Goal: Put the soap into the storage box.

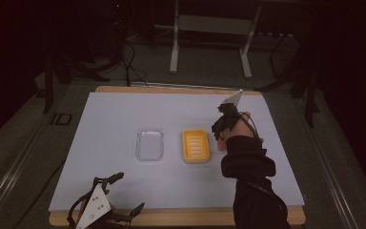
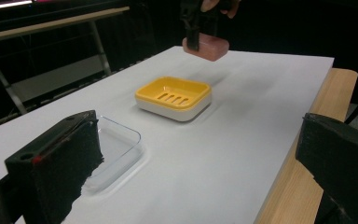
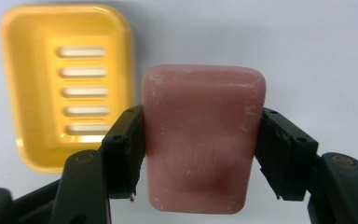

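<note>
The table [image 1: 105, 114] is carrying a yellow dish [image 3: 42, 56] and a clear lid [image 1: 150, 144]. The right gripper [image 3: 204, 154] is clamping the pink soap [image 3: 204, 140] by its long sides, above the table beside the dish, long axis lying along the jaws. The left gripper [image 1: 106, 200] is resting wide open and empty.

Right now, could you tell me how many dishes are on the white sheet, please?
2: a clear dish left of centre, and a yellow soap dish beside it, apart, nearer the right tool, which holds the pink soap.
</note>
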Tool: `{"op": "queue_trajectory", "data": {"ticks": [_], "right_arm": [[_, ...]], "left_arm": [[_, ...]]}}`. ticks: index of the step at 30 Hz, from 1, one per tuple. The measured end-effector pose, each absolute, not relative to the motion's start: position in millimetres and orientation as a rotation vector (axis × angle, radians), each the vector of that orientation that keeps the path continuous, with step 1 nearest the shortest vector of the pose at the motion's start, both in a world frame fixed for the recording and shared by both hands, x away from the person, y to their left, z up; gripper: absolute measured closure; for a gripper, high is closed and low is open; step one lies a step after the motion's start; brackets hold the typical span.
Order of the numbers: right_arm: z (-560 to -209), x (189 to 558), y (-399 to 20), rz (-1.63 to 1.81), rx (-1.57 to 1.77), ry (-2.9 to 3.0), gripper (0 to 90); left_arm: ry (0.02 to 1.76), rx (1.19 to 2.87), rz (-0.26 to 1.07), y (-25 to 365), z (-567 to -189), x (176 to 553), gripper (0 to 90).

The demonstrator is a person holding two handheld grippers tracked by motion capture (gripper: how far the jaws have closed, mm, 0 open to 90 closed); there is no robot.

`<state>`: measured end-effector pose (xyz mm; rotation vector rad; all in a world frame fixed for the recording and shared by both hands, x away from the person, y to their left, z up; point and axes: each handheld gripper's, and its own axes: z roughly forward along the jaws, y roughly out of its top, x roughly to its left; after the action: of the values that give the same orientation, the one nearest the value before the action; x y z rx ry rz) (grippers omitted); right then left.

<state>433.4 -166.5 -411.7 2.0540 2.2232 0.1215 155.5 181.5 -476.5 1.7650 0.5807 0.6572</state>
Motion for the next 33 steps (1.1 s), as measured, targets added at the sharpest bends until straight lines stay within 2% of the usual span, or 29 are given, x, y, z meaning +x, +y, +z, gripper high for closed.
{"op": "queue_trajectory", "data": {"ticks": [17,33], "right_arm": [[-420,431,-104,0.155,1.975,2.342,37.6],[-451,437,-83,0.196,1.99,2.389,37.6]], "left_arm": [[0.565,1.773,0.659,181,-477,155,0.5],[0.554,1.781,0.655,181,-477,154,0.5]]}}
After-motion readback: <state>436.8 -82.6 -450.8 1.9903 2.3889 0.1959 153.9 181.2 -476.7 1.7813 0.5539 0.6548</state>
